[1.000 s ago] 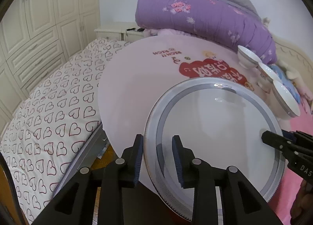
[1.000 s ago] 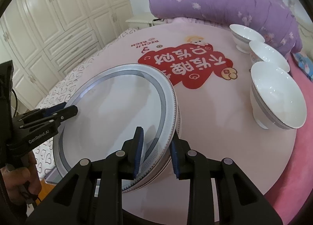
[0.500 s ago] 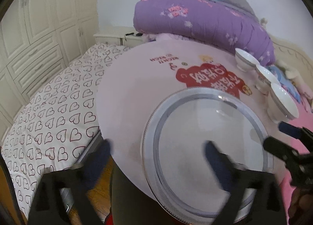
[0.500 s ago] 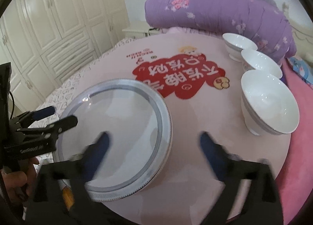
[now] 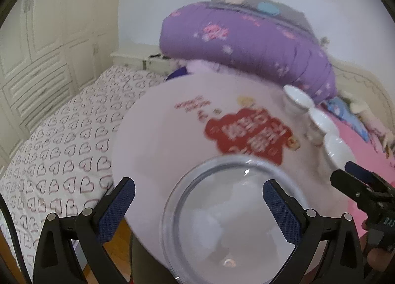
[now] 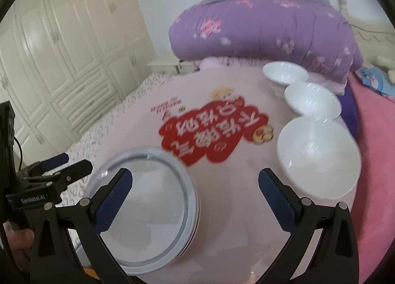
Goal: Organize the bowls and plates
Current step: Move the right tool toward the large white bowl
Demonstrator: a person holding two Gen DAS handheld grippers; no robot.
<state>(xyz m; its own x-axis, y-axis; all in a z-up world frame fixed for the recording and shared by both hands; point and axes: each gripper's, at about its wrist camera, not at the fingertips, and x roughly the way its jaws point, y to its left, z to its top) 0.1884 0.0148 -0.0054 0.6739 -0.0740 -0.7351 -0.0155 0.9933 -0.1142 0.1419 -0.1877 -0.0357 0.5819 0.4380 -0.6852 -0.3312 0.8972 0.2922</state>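
Note:
A white plate (image 5: 229, 222) with a grey rim band lies flat on the near edge of the round pink table (image 5: 160, 136). In the right wrist view the plate (image 6: 145, 200) tops a low stack of layered rims. My left gripper (image 5: 197, 185) hangs open above the plate's left side, touching nothing. Over its right side my right gripper (image 6: 195, 175) is open and empty too. Each gripper shows in the other's view: the right gripper (image 5: 350, 180), the left gripper (image 6: 69, 168). Three white bowls stand in a row at the table's right edge: far (image 6: 284, 74), middle (image 6: 311, 101), near (image 6: 318, 158).
A bed with a heart-print sheet (image 5: 61, 148) lies left of the table. A rolled purple quilt (image 5: 246, 44) lies behind it. White wardrobe doors (image 6: 61, 49) fill the left wall. A pink blanket (image 6: 370, 160) borders the table's right side. A red sticker (image 6: 214, 133) marks the table's middle.
Both grippers were shut on the plate's rim, one on each side. They have opened wide, let go and drawn up and back. The plate stays on the table.

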